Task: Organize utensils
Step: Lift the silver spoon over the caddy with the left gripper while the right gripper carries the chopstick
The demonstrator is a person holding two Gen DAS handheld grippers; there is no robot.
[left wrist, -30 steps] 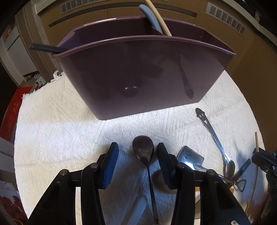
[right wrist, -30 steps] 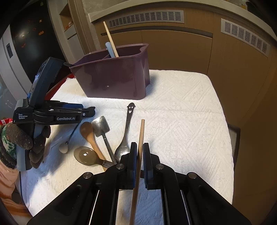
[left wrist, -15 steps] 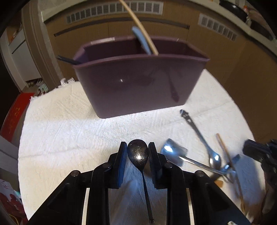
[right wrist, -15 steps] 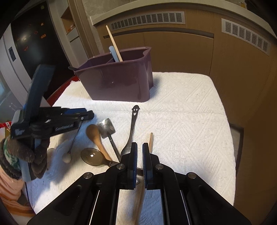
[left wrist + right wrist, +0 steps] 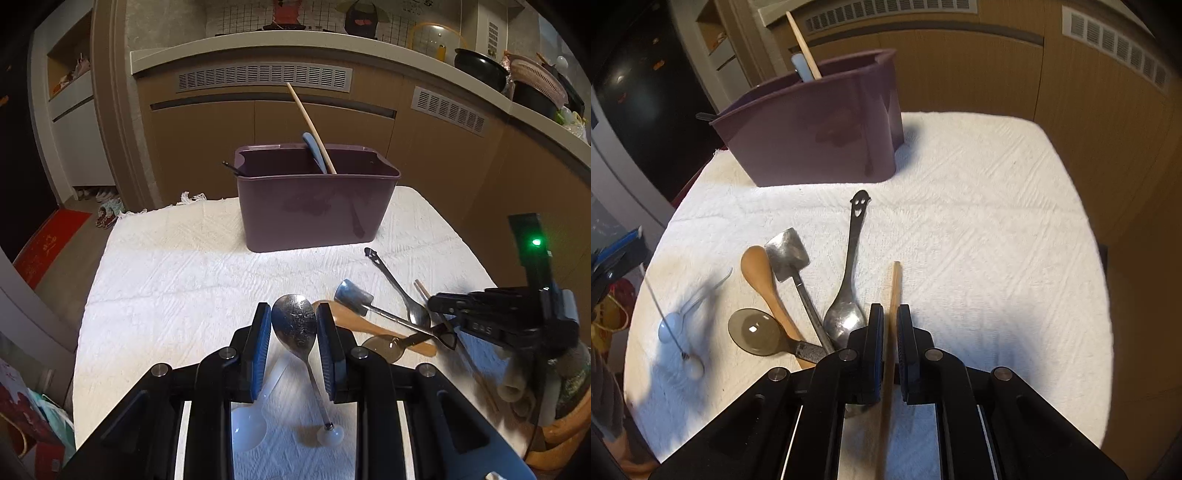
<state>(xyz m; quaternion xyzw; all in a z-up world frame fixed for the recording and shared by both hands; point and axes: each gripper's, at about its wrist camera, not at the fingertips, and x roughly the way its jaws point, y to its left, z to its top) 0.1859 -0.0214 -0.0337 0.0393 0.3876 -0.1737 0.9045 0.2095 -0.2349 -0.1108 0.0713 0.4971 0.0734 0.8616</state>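
My left gripper [image 5: 293, 321] is shut on the bowl of a metal spoon [image 5: 295, 325] and holds it raised above the white cloth, with its thin handle and white ball end hanging toward me. My right gripper [image 5: 890, 321] is closed around a wooden chopstick [image 5: 894, 291] low over the cloth. The purple utensil holder [image 5: 314, 210] stands at the back and also shows in the right wrist view [image 5: 820, 136]; a wooden stick [image 5: 310, 125] and a blue handle [image 5: 314, 149] stand in it.
On the cloth lie a wooden spoon [image 5: 761, 273], a square metal scoop [image 5: 786, 254], a smiley-handled spoon [image 5: 849, 273], a smoky plastic spoon [image 5: 755, 330] and a white plastic spoon [image 5: 670, 326]. Cabinets stand behind the table. The cloth's right part [image 5: 997, 221] is bare.
My left gripper has closed on the metal spoon's bowl, lifted it off the cloth and pulled back from the holder. My right gripper has dropped lower with the chopstick.
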